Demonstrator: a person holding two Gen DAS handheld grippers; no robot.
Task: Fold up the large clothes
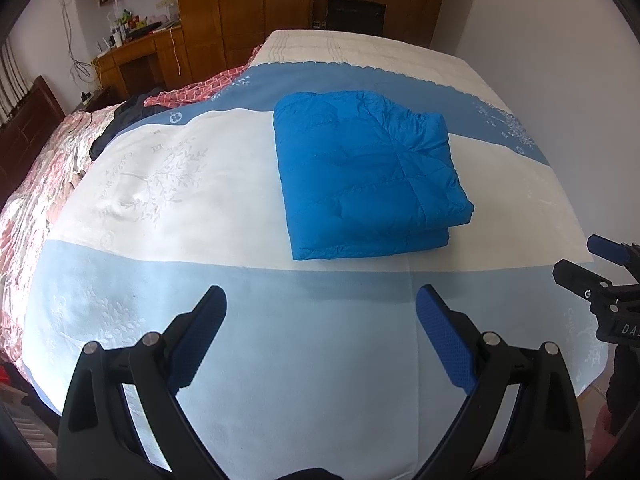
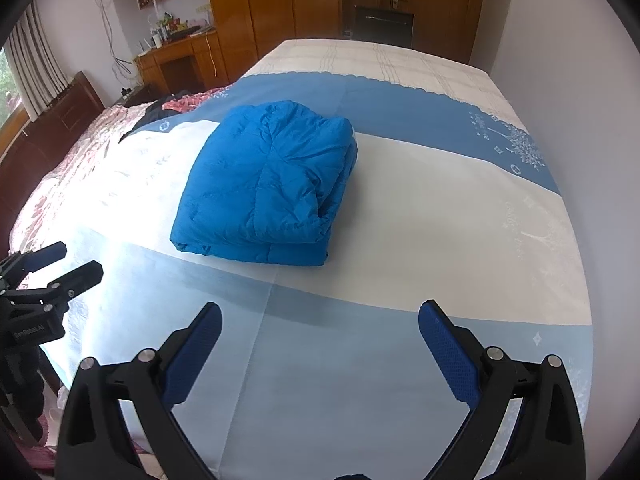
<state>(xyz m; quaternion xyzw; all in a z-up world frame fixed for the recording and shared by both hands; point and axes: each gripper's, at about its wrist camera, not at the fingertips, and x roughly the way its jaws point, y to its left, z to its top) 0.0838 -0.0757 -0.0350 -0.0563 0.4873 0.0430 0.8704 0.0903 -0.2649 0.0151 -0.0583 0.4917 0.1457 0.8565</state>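
From the left wrist, the left gripper (image 1: 322,308) hangs above the bed (image 1: 280,320) with its blue-padded fingers (image 1: 446,338) spread wide and nothing between them; below them lies the pale blue band of the sheet (image 1: 312,360). The jacket (image 1: 366,172), bright blue and quilted, sits folded into a thick square at about 12 o'clock from the fingers, well apart from them, resting mostly on the sheet's white band with its far edge over the darker blue band. At 3 o'clock, by the frame edge, the right gripper (image 1: 588,258) shows over the bed's side, fingers apart and empty. A pink floral quilt (image 1: 48,184) runs along the bed at 9 to 10 o'clock, and a wooden wardrobe (image 1: 256,8) stands beyond the bed at 12 o'clock. From the right wrist, the right gripper (image 2: 320,314) also hangs over the pale blue band, its fingers (image 2: 448,346) wide apart and holding nothing. The jacket (image 2: 268,184) lies at 11 o'clock from them, well apart, its stacked layers showing along the near and right edges. The left gripper (image 2: 78,262) enters at 9 o'clock, fingers parted and empty, over the bed's edge (image 2: 560,264).
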